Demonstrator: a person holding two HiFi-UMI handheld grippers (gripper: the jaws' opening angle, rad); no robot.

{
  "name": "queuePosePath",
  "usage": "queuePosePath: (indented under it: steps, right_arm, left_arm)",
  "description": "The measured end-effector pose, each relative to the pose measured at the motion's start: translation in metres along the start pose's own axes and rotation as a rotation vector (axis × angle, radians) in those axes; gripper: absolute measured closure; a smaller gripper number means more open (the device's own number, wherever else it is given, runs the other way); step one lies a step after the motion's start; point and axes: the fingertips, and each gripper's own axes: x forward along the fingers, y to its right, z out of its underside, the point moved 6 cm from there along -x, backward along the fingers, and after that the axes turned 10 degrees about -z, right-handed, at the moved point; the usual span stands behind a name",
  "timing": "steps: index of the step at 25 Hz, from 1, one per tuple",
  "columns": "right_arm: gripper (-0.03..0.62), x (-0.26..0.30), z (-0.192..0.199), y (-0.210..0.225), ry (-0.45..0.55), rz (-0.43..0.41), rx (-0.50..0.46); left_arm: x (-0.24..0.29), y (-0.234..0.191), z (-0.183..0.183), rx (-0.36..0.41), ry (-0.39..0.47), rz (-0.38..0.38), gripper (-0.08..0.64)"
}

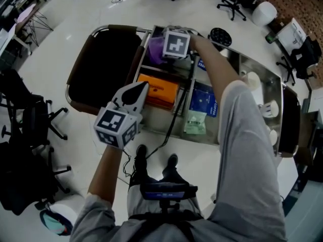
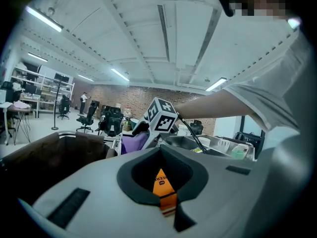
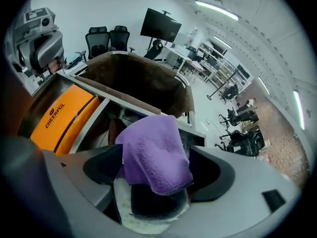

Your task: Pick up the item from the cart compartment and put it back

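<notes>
A purple cloth [image 3: 153, 152] hangs between the jaws of my right gripper [image 3: 156, 185], which is shut on it. In the head view that gripper [image 1: 161, 52] is at the cart's far middle compartment, its marker cube above the cloth [image 1: 154, 48]. An orange box [image 1: 157, 91] lies in the compartment just nearer to me. My left gripper [image 1: 143, 86] hovers at that box's left edge, jaws together and holding nothing. Through the left gripper's [image 2: 168, 208] jaw opening I see the orange box [image 2: 161, 182], and beyond it the purple cloth [image 2: 131, 143].
A dark brown bag [image 1: 103, 64] fills the cart's left end. Blue packets [image 1: 203, 101] and a green pouch [image 1: 195, 122] lie in the middle compartments, white cups [image 1: 252, 79] on the right part. A cable crosses the cart front. Office chairs [image 1: 30, 125] stand around on the floor.
</notes>
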Motion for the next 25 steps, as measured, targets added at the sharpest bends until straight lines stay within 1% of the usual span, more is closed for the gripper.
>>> queuePosePath:
  steps: [4,7,9,11,13,14,16,17,20,25]
  right_arm:
    - [0.161,0.018,0.012,-0.009,-0.082,-0.046,-0.019]
    - [0.163,0.024,0.016,-0.012,-0.099,-0.045,-0.031]
    - [0.163,0.030,0.016,-0.014,-0.108,-0.046,-0.038]
    - [0.186,0.034,0.017,-0.012,-0.129,-0.023,-0.048]
    - [0.265,0.030,0.016,-0.009,-0.160,0.031,-0.059]
    - [0.315,0.027,0.016,-0.008,-0.178,0.060,-0.068]
    - [0.435,0.022,0.014,-0.008,-0.217,0.098,-0.093]
    - [0.471,0.020,0.014,-0.009,-0.239,0.107,-0.102]
    - [0.506,0.021,0.014,-0.010,-0.262,0.098,-0.107]
    - [0.517,0.021,0.013,-0.008,-0.244,0.099,-0.096]
  left_arm:
    - [0.000,-0.001,-0.002,-0.011,0.004,-0.003,0.560]
    - [0.000,0.000,0.000,-0.019,0.004,0.001,0.560]
    - [0.001,-0.001,0.004,-0.002,-0.003,0.003,0.560]
    - [0.002,-0.002,0.006,0.000,-0.006,0.007,0.560]
    - [0.003,-0.001,0.006,-0.006,-0.007,0.008,0.560]
    - [0.002,-0.001,0.006,-0.005,-0.005,0.009,0.560]
    - [0.002,-0.001,0.006,-0.003,0.000,0.010,0.560]
    - [0.002,-0.001,0.006,-0.006,0.001,0.010,0.560]
    - [0.002,0.000,0.005,-0.014,-0.005,0.007,0.560]
    - [0.001,-0.001,0.007,-0.015,-0.002,0.004,0.560]
